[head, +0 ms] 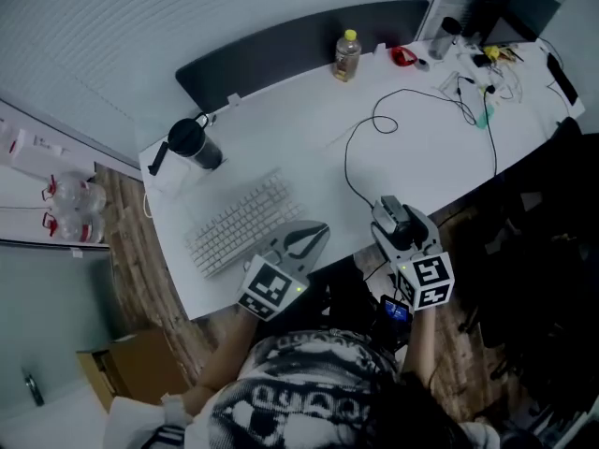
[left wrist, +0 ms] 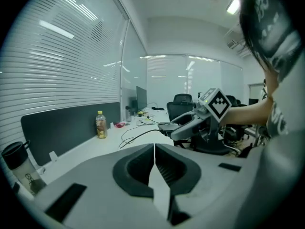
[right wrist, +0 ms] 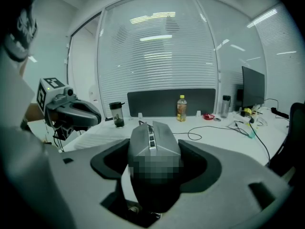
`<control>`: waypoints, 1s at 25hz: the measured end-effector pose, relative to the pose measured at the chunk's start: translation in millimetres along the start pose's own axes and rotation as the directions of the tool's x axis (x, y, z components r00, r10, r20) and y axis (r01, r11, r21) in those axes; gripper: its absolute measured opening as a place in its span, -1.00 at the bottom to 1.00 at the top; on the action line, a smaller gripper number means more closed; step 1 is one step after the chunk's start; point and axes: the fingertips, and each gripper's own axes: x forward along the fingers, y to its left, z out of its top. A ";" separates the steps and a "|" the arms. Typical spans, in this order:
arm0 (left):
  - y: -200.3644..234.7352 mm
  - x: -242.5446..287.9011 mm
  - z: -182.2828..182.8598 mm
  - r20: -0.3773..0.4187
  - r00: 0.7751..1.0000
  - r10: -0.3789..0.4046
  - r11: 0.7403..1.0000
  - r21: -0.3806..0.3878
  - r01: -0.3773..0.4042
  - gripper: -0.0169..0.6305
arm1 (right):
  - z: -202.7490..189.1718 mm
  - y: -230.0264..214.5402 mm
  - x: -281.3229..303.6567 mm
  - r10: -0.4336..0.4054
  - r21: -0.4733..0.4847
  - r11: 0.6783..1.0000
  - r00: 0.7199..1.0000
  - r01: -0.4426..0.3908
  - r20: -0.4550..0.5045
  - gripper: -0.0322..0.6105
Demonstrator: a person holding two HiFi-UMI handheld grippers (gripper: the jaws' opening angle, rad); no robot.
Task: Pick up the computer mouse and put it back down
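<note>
A grey computer mouse point(head: 389, 210) sits between the jaws of my right gripper point(head: 401, 228), lifted over the front edge of the white desk point(head: 426, 143). In the right gripper view the mouse point(right wrist: 152, 140) fills the gap, and the right gripper point(right wrist: 155, 152) is shut on its sides. The mouse's black cable point(head: 360, 148) loops back across the desk. My left gripper point(head: 321, 231) hovers just right of the keyboard with its tips together. The left gripper view shows the left gripper point(left wrist: 154, 146) shut on nothing, with the right gripper point(left wrist: 187, 124) ahead of it.
A white keyboard point(head: 241, 223) lies at the desk's front left, with a black tumbler point(head: 192, 143) behind it. A yellow-capped bottle point(head: 347, 54) stands by the dark divider panel point(head: 281, 54). Cables and small items point(head: 473, 59) crowd the far right. A cardboard box point(head: 122, 368) sits on the floor.
</note>
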 end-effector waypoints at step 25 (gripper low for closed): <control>-17.1 117.1 53.0 0.039 0.998 -0.042 0.999 0.017 0.042 -0.93 | -24.7 -193.1 -11.8 -0.149 0.012 0.989 0.986 0.151 -0.069 0.07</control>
